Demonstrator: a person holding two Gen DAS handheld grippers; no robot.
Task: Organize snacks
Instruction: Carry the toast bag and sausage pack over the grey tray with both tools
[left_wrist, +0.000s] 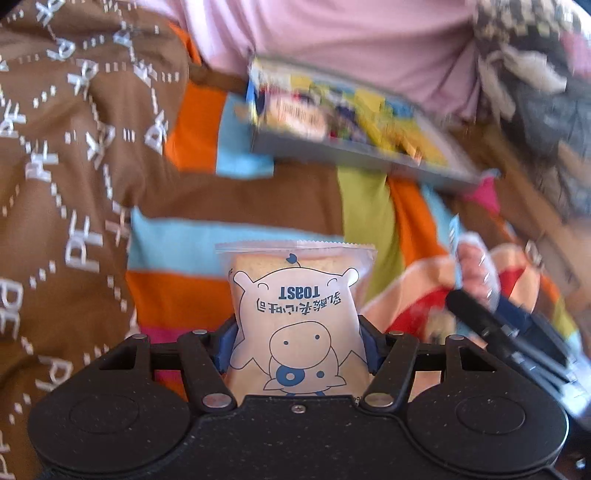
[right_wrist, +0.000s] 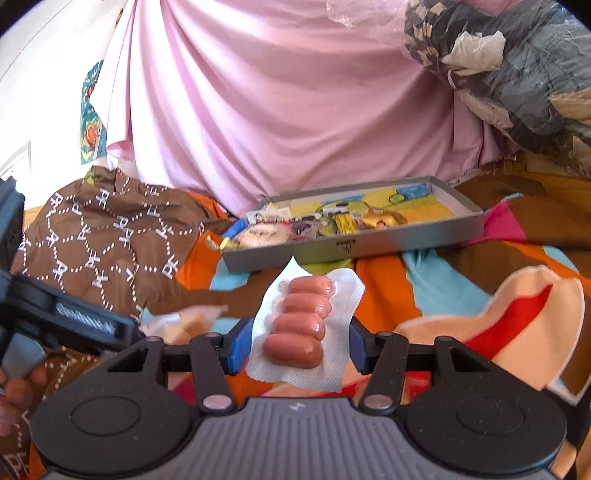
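My left gripper (left_wrist: 297, 343) is shut on a white toast packet (left_wrist: 299, 317) with a blue cartoon cow, held above the patchwork bedcover. My right gripper (right_wrist: 297, 345) is shut on a clear pack of small sausages (right_wrist: 301, 325). A grey shallow box (right_wrist: 369, 245) holding several wrapped snacks lies on the bedcover just beyond the sausage pack. In the left wrist view the same box (left_wrist: 354, 158) is blurred, up and to the right of the toast packet. There too, the right gripper (left_wrist: 480, 310) shows at the right with the sausage pack (left_wrist: 476, 273).
A brown patterned cloth (right_wrist: 103, 236) is bunched at the left. A pink sheet (right_wrist: 295, 103) hangs behind the box. A heap of dark clothes and plastic (right_wrist: 517, 66) sits at the upper right. The left gripper (right_wrist: 74, 321) and a hand (right_wrist: 18, 391) show at the left edge.
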